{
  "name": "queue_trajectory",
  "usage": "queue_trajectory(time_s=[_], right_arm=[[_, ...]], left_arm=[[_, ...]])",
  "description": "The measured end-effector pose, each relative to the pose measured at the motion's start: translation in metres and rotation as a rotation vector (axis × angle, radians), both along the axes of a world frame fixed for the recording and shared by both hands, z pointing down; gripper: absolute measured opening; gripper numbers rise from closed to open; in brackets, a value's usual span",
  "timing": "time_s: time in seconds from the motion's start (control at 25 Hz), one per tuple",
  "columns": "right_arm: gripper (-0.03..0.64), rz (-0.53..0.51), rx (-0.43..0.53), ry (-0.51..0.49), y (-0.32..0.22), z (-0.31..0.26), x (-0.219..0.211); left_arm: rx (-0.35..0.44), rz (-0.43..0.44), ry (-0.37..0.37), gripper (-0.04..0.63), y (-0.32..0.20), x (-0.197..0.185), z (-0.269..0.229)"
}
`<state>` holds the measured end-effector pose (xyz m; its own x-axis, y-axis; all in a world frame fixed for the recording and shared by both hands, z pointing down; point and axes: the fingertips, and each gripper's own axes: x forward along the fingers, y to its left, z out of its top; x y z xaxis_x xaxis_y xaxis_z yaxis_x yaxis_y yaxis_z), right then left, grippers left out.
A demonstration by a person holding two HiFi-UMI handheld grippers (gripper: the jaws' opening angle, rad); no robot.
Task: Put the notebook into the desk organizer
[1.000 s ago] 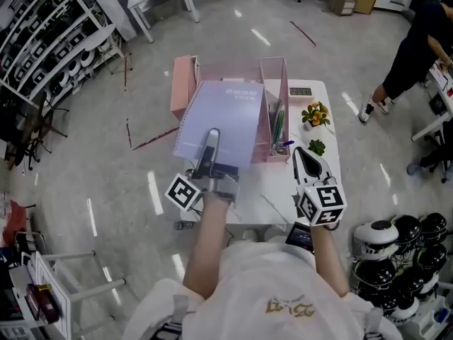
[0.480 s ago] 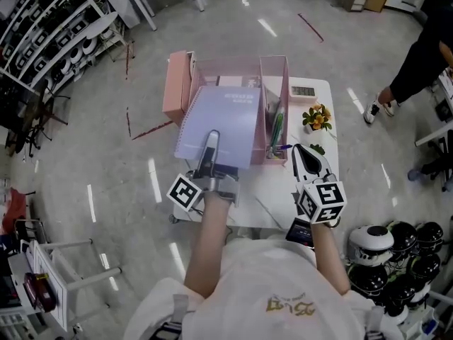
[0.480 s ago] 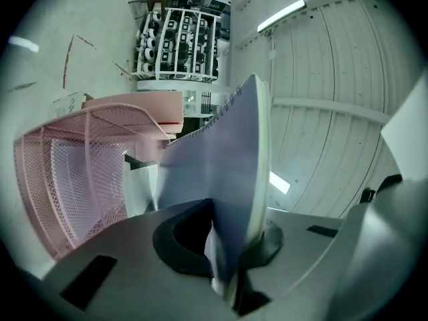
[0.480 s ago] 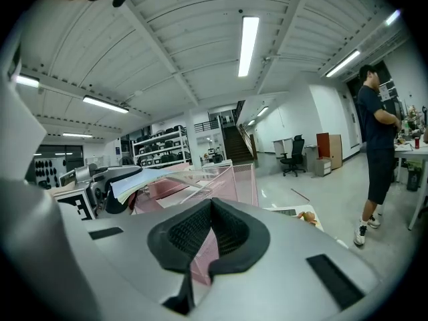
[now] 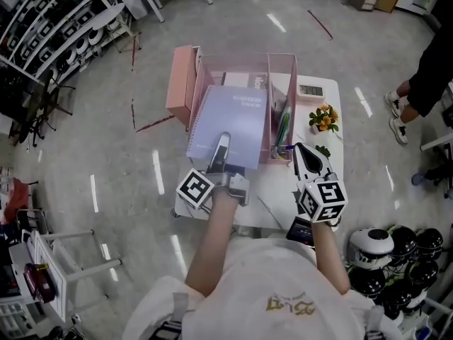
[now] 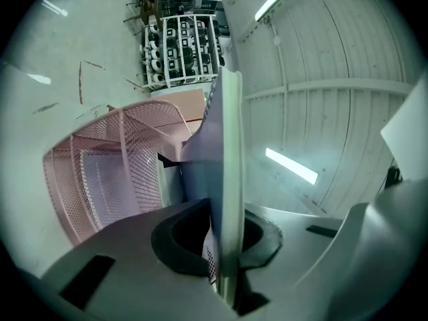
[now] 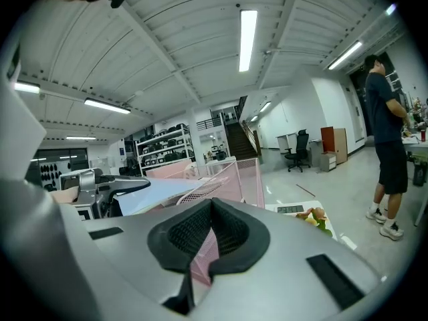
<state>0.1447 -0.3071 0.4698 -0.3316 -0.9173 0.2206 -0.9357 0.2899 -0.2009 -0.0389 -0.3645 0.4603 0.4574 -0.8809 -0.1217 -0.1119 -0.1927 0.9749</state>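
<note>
A lavender spiral notebook (image 5: 230, 122) is tilted over the wide left compartment of the pink mesh desk organizer (image 5: 233, 59). My left gripper (image 5: 224, 140) grips the notebook's near edge, and its jaws are closing on it. In the left gripper view the notebook (image 6: 231, 172) stands edge-on between the pads, with the organizer (image 6: 114, 159) below and to the left. My right gripper (image 5: 306, 154) hovers over the table's right side, shut and empty. In the right gripper view the right gripper (image 7: 210, 236) faces the organizer's (image 7: 249, 179) side.
The white table (image 5: 334, 168) also carries a small flowering plant (image 5: 323, 117) and a small display device (image 5: 309, 90). Pens (image 5: 283, 127) stand in the organizer's narrow right compartment. A pink box (image 5: 181, 85) sits at its left. Helmets (image 5: 400, 261) lie on the floor at right. A person (image 5: 433, 55) stands farther right.
My left gripper has carried the notebook forward and a little right, so it now lies further over the organizer's wide compartment. The right gripper has stayed where it was.
</note>
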Motion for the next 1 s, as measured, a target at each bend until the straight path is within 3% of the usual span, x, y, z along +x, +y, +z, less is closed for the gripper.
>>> queue_trajectory(time_s=[0.2,0.28,0.32,0.44,0.48,0.56,0.76,1.0], right_arm=[[0.011,-0.011,-0.007,-0.011,-0.004,0.003,0.0],[0.011,-0.016,-0.01,-0.013,-0.006,0.005,0.001],[0.011,-0.02,-0.013,-0.014,-0.007,0.006,0.0],[0.011,-0.029,-0.022,-0.021,-0.007,0.009,-0.002],[0.011,-0.028,-0.026,-0.026,-0.007,0.01,-0.002],[0.011,-0.028,-0.032,-0.036,-0.008,0.012,-0.001],[0.011,-0.034,-0.029,-0.046,-0.01,0.013,0.0],[0.011,-0.048,-0.036,-0.062,-0.011,0.015,-0.004]], left_arm=[[-0.059,-0.036,-0.054,0.044,-0.017,0.002,0.013],[-0.077,-0.008,-0.135,0.064,-0.033,0.012,0.015],[-0.072,0.046,-0.196,0.1,-0.039,0.02,0.012],[-0.071,0.198,-0.337,0.424,-0.036,0.035,0.003],[-0.077,0.22,-0.356,0.443,-0.035,0.037,0.004],[-0.07,0.278,-0.439,0.416,-0.031,0.042,0.008],[-0.015,0.495,-0.724,0.445,-0.016,0.056,0.025],[0.162,0.732,-0.92,0.449,0.0,0.064,0.022]])
